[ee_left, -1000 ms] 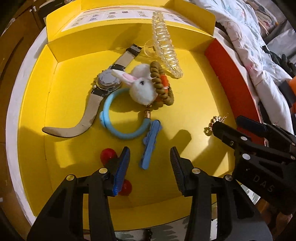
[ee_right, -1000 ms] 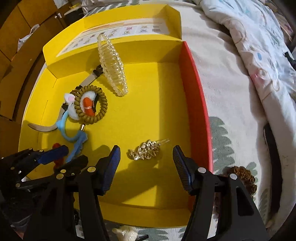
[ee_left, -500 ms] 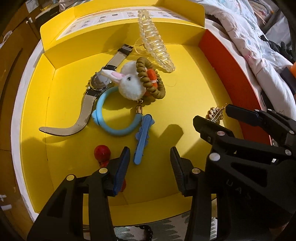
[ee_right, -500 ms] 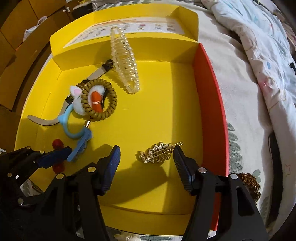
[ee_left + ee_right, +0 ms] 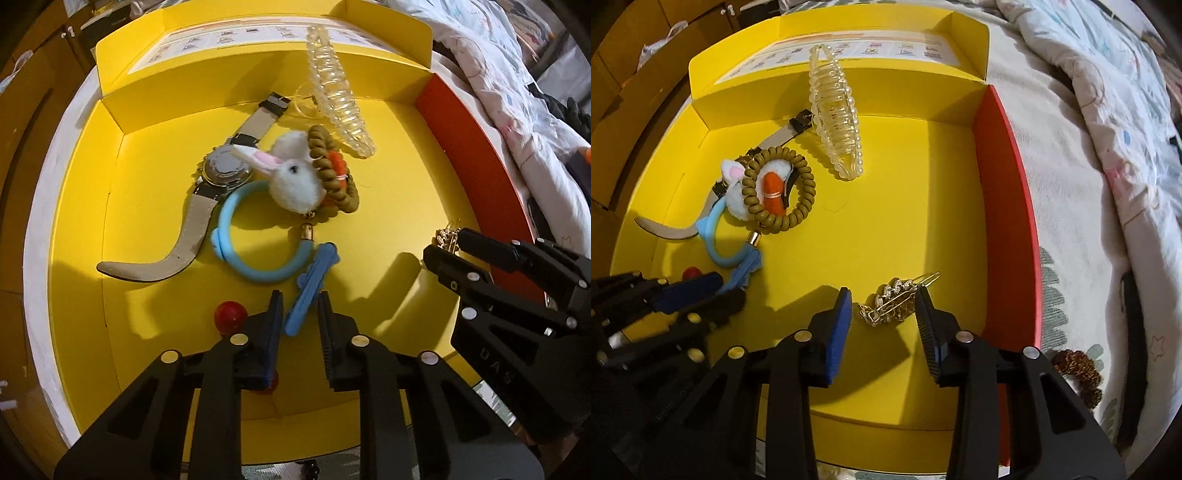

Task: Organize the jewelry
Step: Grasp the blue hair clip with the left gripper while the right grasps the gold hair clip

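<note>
Near front edge of yellow tray: left gripper narrowing around blue clip, not clamped. Right gripper gaping, straddling gold hairpin. Both light, stiff; hairpin delicate — gripping mid-length.

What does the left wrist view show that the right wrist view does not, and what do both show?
Only the left wrist view shows the watch face and the rabbit's eye. Only the right wrist view shows the brown scrunchie outside the box and the whole gold clip between the right gripper fingers. Both show the blue clip, clear claw clip and yellow box.
</note>
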`<state>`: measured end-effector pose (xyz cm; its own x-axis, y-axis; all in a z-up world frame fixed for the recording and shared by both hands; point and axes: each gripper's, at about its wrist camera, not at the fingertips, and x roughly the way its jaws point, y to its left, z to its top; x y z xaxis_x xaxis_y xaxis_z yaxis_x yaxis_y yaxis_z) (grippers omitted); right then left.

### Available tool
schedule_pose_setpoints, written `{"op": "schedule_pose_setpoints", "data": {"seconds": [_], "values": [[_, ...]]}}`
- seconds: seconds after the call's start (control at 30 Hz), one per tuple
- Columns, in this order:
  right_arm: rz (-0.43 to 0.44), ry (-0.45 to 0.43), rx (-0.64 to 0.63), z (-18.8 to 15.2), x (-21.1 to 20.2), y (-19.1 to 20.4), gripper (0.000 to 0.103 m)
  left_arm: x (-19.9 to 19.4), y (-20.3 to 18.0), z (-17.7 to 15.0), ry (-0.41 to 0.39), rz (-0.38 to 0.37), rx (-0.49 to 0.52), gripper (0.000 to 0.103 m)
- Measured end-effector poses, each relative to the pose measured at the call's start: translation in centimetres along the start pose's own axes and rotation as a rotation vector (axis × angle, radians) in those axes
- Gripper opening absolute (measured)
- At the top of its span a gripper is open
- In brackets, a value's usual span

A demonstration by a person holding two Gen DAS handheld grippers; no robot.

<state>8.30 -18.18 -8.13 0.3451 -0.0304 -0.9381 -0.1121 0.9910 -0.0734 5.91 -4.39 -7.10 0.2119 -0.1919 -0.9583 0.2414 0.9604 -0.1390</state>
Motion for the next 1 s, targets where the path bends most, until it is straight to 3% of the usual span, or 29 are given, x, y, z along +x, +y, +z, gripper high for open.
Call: {"op": "schedule_pose_setpoints", "data": {"seconds": [0.2,0.7,0.9,1.0], "values": [[-0.073,-0.007,-0.053,-0.4,0.1,1.2,0.034,0.2,-1.0,0.1,-0.016,0.043,0.021,0.02],[-0.016,0.013,-0.046,-0.3,-0.1,0.6,0.023,-0.1,0.4,0.0,-0.006,0.0,-0.034,0.013],[-0.05,0.009,-0.043,-0.3,0.1,0.6,0.029,-0.1,0.3,0.1,-0.009,0.012,-0.027,0.013],[-0.074,0.007,-0.031,-0.1,0.3,0.3,0.042,0.0,0.3,0.1,-0.008,0.011,-0.028,0.013]]}}
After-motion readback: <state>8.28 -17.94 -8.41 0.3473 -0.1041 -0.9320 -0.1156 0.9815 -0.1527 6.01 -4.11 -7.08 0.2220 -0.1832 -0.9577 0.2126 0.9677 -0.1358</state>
